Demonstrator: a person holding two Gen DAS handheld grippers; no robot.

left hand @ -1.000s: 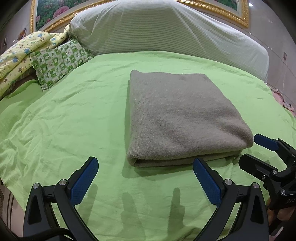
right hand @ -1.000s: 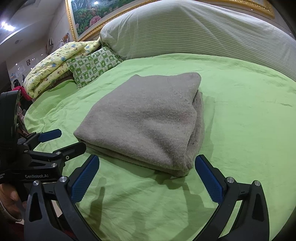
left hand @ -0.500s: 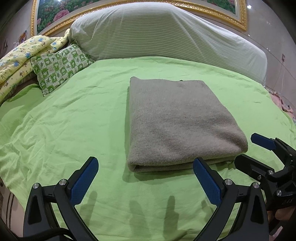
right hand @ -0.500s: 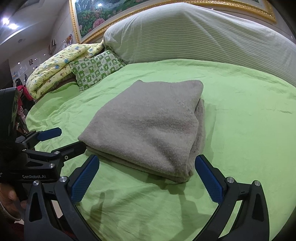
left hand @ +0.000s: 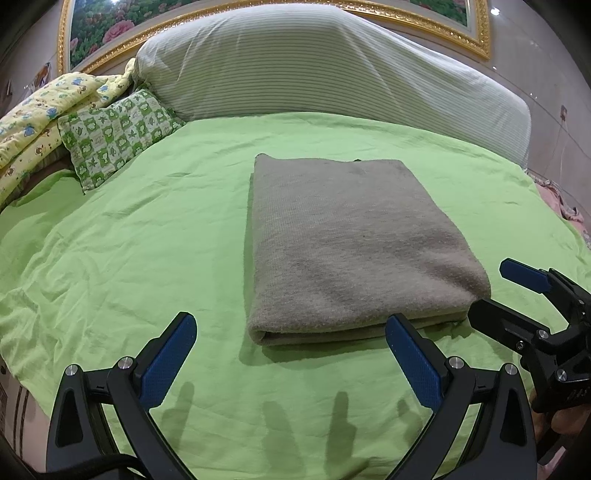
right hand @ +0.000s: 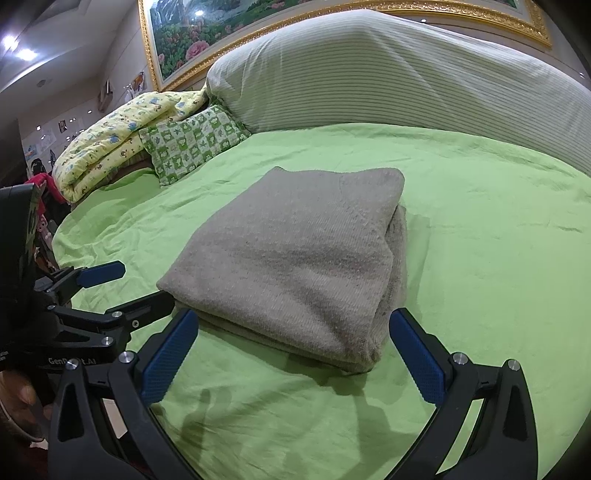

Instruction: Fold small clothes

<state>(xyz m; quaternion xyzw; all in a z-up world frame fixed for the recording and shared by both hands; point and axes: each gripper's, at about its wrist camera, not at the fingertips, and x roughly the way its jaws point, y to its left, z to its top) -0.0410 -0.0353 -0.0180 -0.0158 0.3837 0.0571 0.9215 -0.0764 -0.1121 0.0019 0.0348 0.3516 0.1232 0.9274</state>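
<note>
A grey knit garment [left hand: 347,243] lies folded into a neat rectangle on the green bed sheet [left hand: 147,240]; it also shows in the right wrist view [right hand: 295,266]. My left gripper [left hand: 291,354] is open and empty, just in front of the garment's near folded edge. My right gripper [right hand: 291,350] is open and empty, in front of the garment's near right corner. The right gripper also shows at the right edge of the left wrist view [left hand: 517,295], and the left gripper at the left of the right wrist view [right hand: 110,288]. Neither touches the cloth.
A large striped bolster [left hand: 332,66] runs along the head of the bed. A green patterned pillow [left hand: 114,136] and a yellow quilt [left hand: 33,122] lie at the back left. A gold-framed picture [right hand: 258,22] hangs behind. The sheet's front edge drops off near my grippers.
Both grippers have drawn back and risen slightly from the folded garment. The garment has not moved. Both grippers stay open.
</note>
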